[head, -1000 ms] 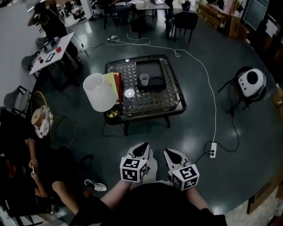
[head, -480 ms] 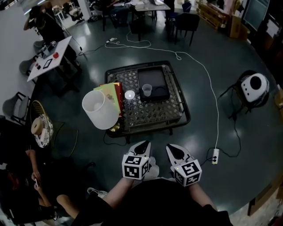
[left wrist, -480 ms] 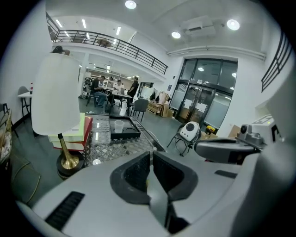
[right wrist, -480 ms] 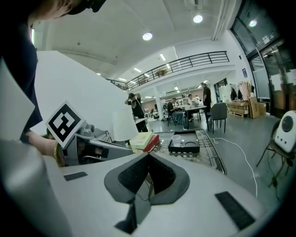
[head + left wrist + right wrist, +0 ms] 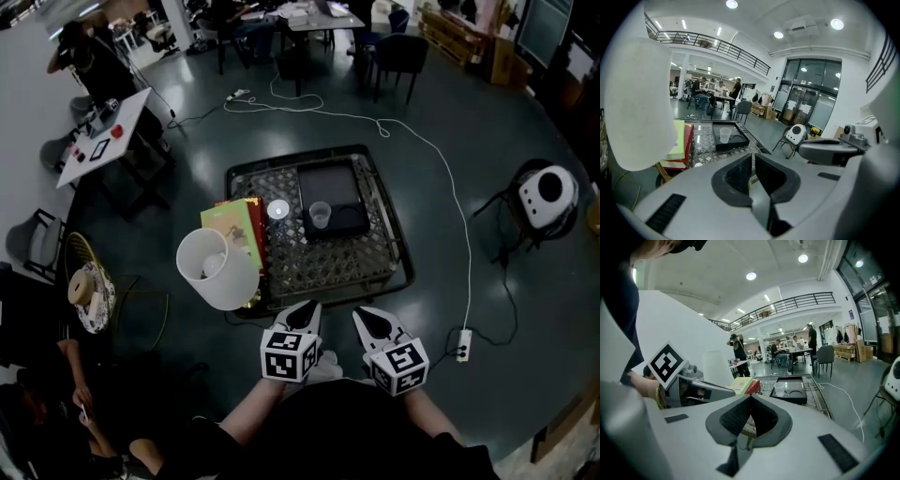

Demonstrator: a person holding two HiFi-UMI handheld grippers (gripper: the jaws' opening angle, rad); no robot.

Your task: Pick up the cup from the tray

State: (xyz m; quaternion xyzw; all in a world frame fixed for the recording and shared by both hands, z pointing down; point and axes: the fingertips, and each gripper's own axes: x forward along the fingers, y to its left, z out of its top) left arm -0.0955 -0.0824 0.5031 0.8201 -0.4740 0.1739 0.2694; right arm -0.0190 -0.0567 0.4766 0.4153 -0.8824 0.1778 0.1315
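Note:
A clear plastic cup (image 5: 320, 215) stands upright on a black tray (image 5: 330, 184) on a low glass-topped table (image 5: 375, 272). Both gripper views show the same cup (image 5: 724, 135) (image 5: 779, 389) and tray (image 5: 740, 140) (image 5: 797, 396) well ahead of the jaws. My left gripper (image 5: 302, 314) and right gripper (image 5: 370, 320) are held side by side close to my body, just short of the table's near edge. Each has its jaws shut with nothing between them, as the left gripper view (image 5: 753, 158) and right gripper view (image 5: 750, 398) show.
A white lampshade (image 5: 216, 270) rises at the table's near left corner, beside green and red books (image 5: 234, 234). A small white round object (image 5: 277, 209) lies left of the tray. A power strip (image 5: 462, 344) and cable lie on the floor to the right. A person sits at lower left.
The table, the tray and the cup have come nearer in the head view. Both grippers stay shut and side by side in front of my body.

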